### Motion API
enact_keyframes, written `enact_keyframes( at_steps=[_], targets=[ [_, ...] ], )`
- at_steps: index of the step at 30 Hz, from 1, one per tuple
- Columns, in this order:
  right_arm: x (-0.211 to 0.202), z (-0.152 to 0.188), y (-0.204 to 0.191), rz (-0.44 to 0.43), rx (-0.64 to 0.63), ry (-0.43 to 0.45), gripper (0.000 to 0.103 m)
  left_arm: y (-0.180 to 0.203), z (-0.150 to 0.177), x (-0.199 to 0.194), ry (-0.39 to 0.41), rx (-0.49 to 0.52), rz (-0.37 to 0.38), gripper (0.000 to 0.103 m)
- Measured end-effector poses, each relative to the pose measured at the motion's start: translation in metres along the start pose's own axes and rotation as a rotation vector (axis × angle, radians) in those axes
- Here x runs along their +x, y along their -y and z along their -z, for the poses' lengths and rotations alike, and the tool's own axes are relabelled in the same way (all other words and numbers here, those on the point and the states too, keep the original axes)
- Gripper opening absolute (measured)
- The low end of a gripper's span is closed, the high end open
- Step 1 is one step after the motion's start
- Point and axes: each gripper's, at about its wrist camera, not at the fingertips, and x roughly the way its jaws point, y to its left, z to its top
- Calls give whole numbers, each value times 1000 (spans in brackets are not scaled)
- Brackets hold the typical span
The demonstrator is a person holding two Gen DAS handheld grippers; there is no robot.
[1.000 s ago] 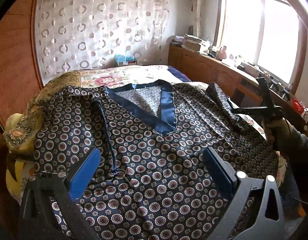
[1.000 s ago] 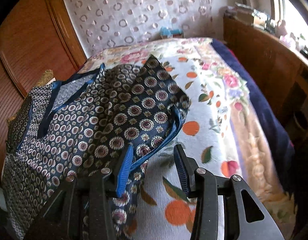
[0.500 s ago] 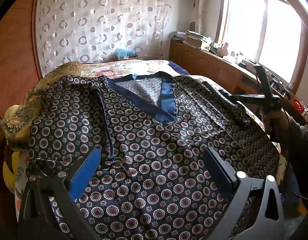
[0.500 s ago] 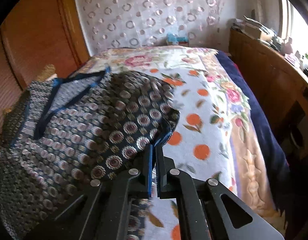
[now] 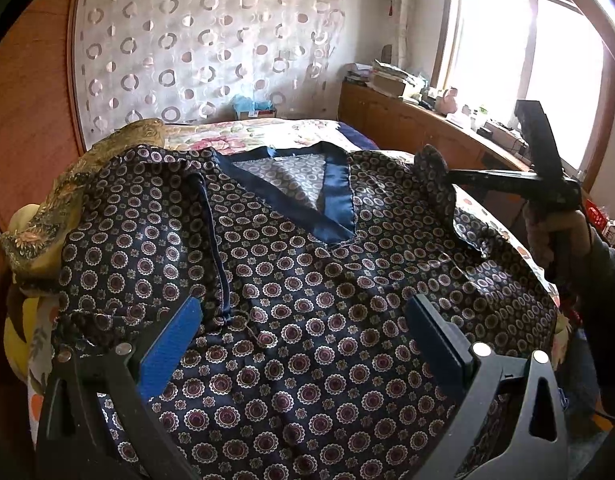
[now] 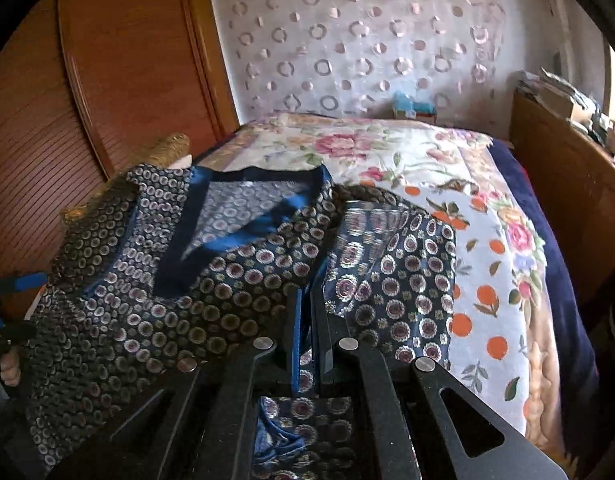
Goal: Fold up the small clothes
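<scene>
Dark navy satin V-neck top with round medallion print and plain blue neckband [image 5: 307,280] lies spread front-up across the near end of a bed with a white floral, orange-dotted bedspread [image 6: 487,272]. The neck opening points toward the far wall.

Left tongs [image 5: 303,340], black frame with blue pads, hover over the lower middle of the top, jaws wide apart, nothing between the pads.

Right tongs [image 6: 307,320] are clamped on the top's right sleeve edge. Blue hem fabric is pinched between the nearly touching pads and more cloth bunches under the frame. Their jaws have just been closing on that sleeve, with a slight give since. In the left wrist view the right tongs [image 5: 447,174] hold the sleeve lifted off the bedspread and folded inward over the body; a hand [image 5: 555,232] in a dark sleeve grips the handle.

The left sleeve lies folded in over the chest, its blue hem running down beside the left pad.

A gold patterned cushion [image 5: 67,200] sits at the top's left edge against a reddish wood wardrobe [image 6: 127,80]. A sheer curtain with circle cutouts [image 5: 211,52] hangs on the far wall. A cluttered wooden sideboard [image 5: 427,120] stands under the bright window [image 5: 527,60].
</scene>
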Motion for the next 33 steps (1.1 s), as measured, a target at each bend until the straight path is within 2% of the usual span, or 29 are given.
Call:
enact_keyframes(
  at_steps=[1, 2, 4, 8, 14, 19, 23, 33],
  targets=[
    [-2, 0, 2, 10, -1, 3, 15, 0, 0, 0, 0, 1, -1, 103],
    [-3, 0, 4, 32, 0, 5, 31, -1, 0, 0, 2, -1, -3, 102],
    [-6, 2, 10, 54, 9, 13, 40, -2, -1, 0, 4, -5, -8, 102],
    [2, 10, 28, 100, 36, -14, 41, -9, -3, -4, 34, -12, -31, 102],
    [39, 31, 51, 173, 55, -140, 41, -34, -12, -7, 55, -46, -66, 103],
    [44, 33, 56, 174, 58, -130, 43, -63, -22, -5, 61, -47, -123, 102],
    [45, 36, 50, 191, 24, -140, 52, -96, -37, 3, 50, -57, -163, 95],
    [44, 36, 50, 205, 24, -142, 58, -178, -61, 43, -32, -176, -224, 72]
  ],
)
